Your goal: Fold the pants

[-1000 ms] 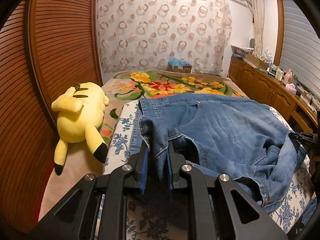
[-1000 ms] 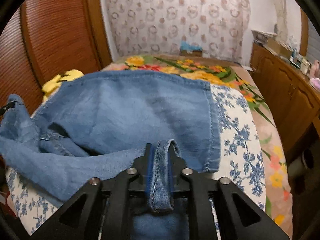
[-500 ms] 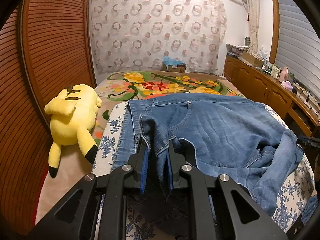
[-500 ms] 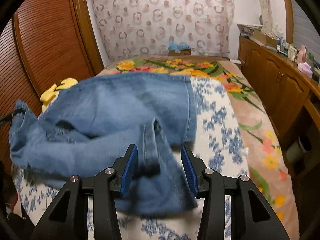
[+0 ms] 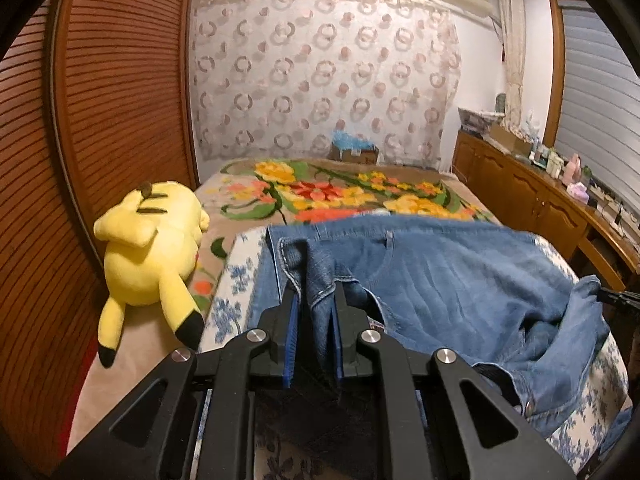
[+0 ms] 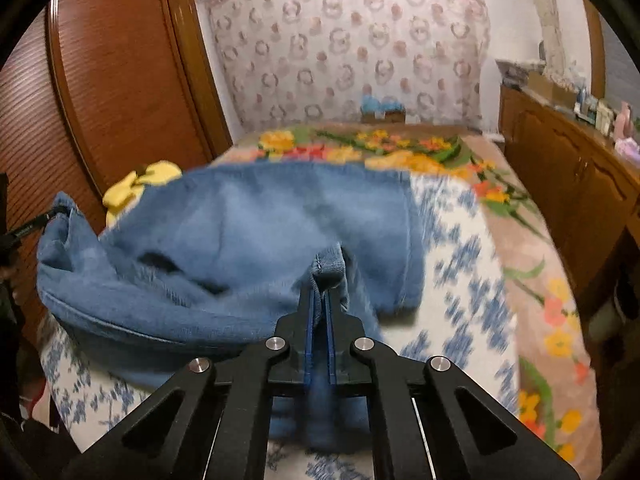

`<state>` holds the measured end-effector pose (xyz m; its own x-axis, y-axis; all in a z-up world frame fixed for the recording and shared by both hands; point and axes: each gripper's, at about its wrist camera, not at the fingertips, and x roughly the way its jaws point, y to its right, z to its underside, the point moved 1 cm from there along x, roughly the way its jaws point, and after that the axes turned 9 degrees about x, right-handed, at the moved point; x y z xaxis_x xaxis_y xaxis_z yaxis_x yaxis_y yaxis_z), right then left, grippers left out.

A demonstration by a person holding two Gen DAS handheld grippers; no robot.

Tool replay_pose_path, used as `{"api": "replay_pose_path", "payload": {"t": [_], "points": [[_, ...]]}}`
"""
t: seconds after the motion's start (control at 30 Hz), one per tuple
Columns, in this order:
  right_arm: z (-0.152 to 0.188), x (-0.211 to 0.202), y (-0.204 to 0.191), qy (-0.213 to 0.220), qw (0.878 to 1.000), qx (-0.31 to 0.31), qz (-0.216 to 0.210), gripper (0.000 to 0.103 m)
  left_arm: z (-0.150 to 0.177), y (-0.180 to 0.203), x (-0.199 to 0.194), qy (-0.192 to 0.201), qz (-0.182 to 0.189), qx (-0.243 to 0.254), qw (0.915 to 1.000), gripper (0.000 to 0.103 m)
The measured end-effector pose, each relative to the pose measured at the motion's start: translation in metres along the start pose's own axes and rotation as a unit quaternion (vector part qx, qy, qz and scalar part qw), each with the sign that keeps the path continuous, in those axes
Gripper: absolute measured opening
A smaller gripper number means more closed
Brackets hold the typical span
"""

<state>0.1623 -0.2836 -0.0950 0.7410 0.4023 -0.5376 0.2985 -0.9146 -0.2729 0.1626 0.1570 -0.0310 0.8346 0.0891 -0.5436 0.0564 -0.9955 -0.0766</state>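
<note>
Blue jeans [image 5: 440, 272] lie spread across the bed, bunched at both near corners. My left gripper [image 5: 314, 300] is shut on a stitched edge of the jeans near the waistband, and the denim stands up between its blue pads. In the right wrist view the jeans [image 6: 260, 216] are blurred. There my right gripper [image 6: 320, 292] is shut on a narrow fold of denim at a hem, with the cloth hanging below the jaws. The tip of the other gripper shows at each view's edge, by the lifted cloth.
A yellow plush toy [image 5: 148, 248] lies left of the jeans on the bed. A floral blanket [image 5: 340, 192] covers the far half, and a white-and-blue floral sheet [image 6: 460, 240] lies under the jeans. A slatted wooden wardrobe [image 5: 100, 120] stands left, a cluttered wooden cabinet [image 5: 540, 200] right.
My right gripper let go of the hem, opened wide over the denim, then shut again on a narrower fold. The left gripper kept its hold and barely moved.
</note>
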Motion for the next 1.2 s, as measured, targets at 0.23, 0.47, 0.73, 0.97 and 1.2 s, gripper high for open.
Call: {"api": "replay_pose_path", "payload": {"t": [0.23,0.47,0.73,0.97,1.2], "points": [[-0.044,-0.028,0.009,0.083,0.996,-0.007,0.016,0.000,-0.030,-0.009,0.004,0.030,-0.004,-0.013,0.9995,0.015],[-0.040,-0.013,0.014,0.055,0.998,-0.010,0.010,0.000,-0.030,-0.002,0.014,0.022,-0.001,0.006,0.9997,0.015],[-0.010,0.000,0.008,-0.002,1.000,0.022,0.011,0.041,-0.020,0.000,0.024,0.005,0.006,0.007,0.9999,0.015],[-0.004,0.013,0.005,-0.045,0.998,0.034,0.020,0.040,-0.018,-0.001,0.022,0.010,0.004,0.006,0.9999,0.015],[-0.020,0.005,-0.001,-0.033,0.999,-0.006,-0.009,0.012,-0.020,-0.003,0.022,0.015,0.002,0.005,0.9999,0.015]]}}
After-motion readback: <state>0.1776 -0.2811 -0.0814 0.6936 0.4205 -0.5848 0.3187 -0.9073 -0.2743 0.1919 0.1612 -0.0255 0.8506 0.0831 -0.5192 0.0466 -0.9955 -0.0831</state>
